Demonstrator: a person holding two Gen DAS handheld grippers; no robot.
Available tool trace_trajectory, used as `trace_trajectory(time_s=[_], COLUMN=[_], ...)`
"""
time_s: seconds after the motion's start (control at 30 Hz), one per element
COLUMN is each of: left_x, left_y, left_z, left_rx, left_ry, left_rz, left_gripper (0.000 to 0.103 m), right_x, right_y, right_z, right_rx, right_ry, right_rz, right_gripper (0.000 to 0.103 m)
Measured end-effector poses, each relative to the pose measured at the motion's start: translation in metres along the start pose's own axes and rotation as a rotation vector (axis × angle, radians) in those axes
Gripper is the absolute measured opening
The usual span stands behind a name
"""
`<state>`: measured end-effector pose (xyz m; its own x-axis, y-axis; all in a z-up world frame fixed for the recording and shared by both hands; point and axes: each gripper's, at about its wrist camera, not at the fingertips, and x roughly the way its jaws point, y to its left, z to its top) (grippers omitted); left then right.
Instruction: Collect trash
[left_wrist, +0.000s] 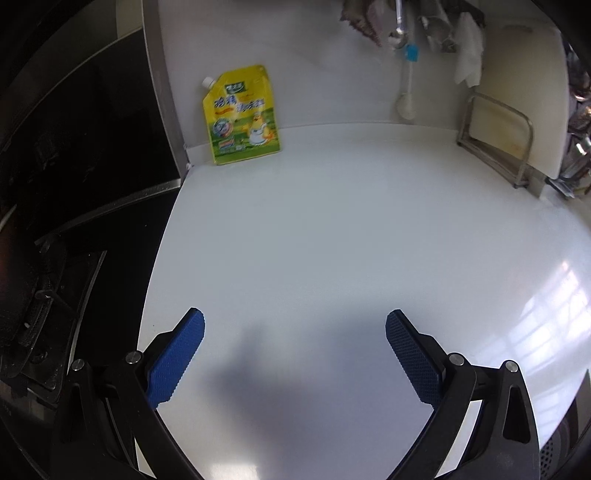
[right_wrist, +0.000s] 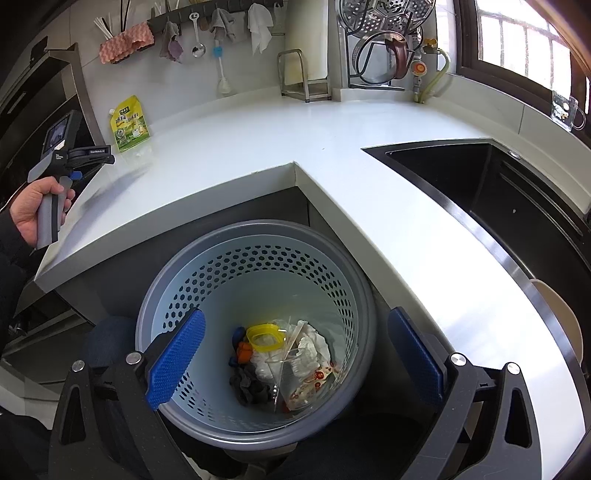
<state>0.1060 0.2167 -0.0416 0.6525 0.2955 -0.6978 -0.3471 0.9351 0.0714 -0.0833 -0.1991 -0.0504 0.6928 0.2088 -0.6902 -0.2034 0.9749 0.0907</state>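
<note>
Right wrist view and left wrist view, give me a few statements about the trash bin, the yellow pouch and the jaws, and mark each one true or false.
1. The yellow pouch leans against the wall at the back of the counter. True.
2. The left gripper is shut on the pouch. False: its jaws are open and empty, well short of the pouch.
3. The trash bin is empty. False: it holds a yellow ring, crumpled white paper and other scraps.
4. The right gripper hovers over the bin with open jaws. True.
5. The sink is full of dishes. False: no dishes show in it.
</note>
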Motion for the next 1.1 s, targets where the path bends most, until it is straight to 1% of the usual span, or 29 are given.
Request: trace_trajectory(time_s=[0.13,0.27,0.4,0.7,0.93,1.1], left_x=[-0.04,-0.07,-0.097,-0.146,-0.174,-0.196], left_y=[-0.028,-0.041,-0.054,-0.082,-0.094,-0.111], left_z=[-0.011,-0.018,-0.029,-0.064,-0.086,-0.11], left_rx=[0.075,0.103,0.139,0.236,0.278,0.357], left_ry=[-0.041,-0.063,-0.079,-0.07,-0.068,-0.056], left_rz=[-0.062,-0.11,-0.14,-0.227,-0.281,-0.341], left_gripper=[0.097,0.097,0.097,0.097,0.097,0.097], right_x=[-0.004,-0.009,-0.012,-0.02,-0.024,-0.026], right_y=[0.001,0.003,0.003,0.004,0.007,0.009], right_z=[0.002,0.003,0.002,0.003,0.002,0.0], right_rx=[-0.006,-0.012,-0.008,-0.015,-0.02,-0.017], right_ry=[-0.013,-0.022,-0.029,-0.043,-0.054,-0.051], right_rz=[-0.002,0.0,0.0,-0.001,0.001,-0.003], right_gripper=[0.094,0.094,0.094,0.094,0.094,0.094])
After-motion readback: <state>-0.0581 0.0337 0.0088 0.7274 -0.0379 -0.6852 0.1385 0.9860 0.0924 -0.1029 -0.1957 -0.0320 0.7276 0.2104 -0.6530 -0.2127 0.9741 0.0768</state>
